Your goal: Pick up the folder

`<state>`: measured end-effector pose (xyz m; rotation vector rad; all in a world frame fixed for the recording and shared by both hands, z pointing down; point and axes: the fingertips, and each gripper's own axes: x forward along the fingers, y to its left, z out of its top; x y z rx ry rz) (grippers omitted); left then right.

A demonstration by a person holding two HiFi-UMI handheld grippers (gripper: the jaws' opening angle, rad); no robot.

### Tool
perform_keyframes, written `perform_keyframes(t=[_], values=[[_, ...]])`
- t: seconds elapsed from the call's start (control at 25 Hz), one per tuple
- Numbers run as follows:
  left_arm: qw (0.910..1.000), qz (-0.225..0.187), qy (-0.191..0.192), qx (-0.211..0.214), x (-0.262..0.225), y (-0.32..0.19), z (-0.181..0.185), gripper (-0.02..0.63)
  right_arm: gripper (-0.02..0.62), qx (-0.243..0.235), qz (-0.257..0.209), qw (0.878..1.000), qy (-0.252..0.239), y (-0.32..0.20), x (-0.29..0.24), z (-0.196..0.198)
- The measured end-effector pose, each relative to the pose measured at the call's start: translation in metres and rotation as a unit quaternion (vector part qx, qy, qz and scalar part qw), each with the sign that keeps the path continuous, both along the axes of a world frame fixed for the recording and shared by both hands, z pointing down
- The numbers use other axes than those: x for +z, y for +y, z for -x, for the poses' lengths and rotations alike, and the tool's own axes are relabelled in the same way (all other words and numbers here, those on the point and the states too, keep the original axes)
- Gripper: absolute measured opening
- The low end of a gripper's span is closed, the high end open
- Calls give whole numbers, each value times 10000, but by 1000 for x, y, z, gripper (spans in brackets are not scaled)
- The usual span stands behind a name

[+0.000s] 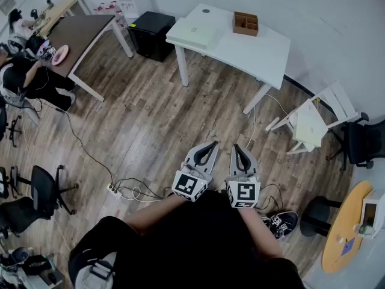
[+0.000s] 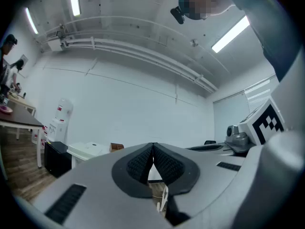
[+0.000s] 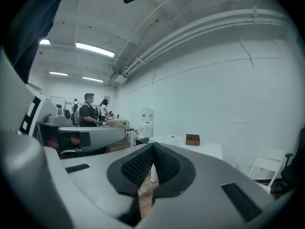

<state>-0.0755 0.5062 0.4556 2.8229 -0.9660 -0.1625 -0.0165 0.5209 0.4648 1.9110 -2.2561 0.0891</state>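
Note:
The folder [image 1: 194, 33] is a flat, pale slab lying on the left end of a white table [image 1: 264, 56] across the room. A brown wooden box [image 1: 245, 23] stands further along the same top. My left gripper [image 1: 212, 144] and right gripper [image 1: 239, 147] are side by side over the wooden floor, far short of the table, both shut with nothing in them. In the left gripper view the pads [image 2: 143, 163] meet in a thin line, with the folder [image 2: 90, 149] small in the distance. The right gripper view shows closed pads [image 3: 141, 165] and the box [image 3: 192, 140] beyond them.
A black cabinet [image 1: 151, 35] stands left of the table, and a brown desk [image 1: 84, 35] with seated people is further left. White folded chairs [image 1: 313, 122] lean at the right. Cables [image 1: 135, 191] trail over the floor near my feet. A round yellow table [image 1: 349, 224] is at the lower right.

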Motion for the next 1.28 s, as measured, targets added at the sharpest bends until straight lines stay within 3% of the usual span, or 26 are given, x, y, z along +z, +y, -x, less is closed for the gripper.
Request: perform_keyframes(t=[0.28, 0.68, 0.92, 1.28], values=[[9999, 102, 31, -73, 9, -18, 24, 14, 35, -10, -175, 9992, -363, -14, -2, 15], [9979, 416, -114, -490, 36, -51, 49, 14, 35, -395, 456, 9961, -643, -50, 43, 36], [9959, 417, -381, -712, 50, -96, 47, 14, 35, -938, 525, 9905, -860, -107, 62, 50], [9931, 583, -652, -777, 59, -224, 9, 14, 35, -1387, 445, 9838, -1048, -241, 58, 27]])
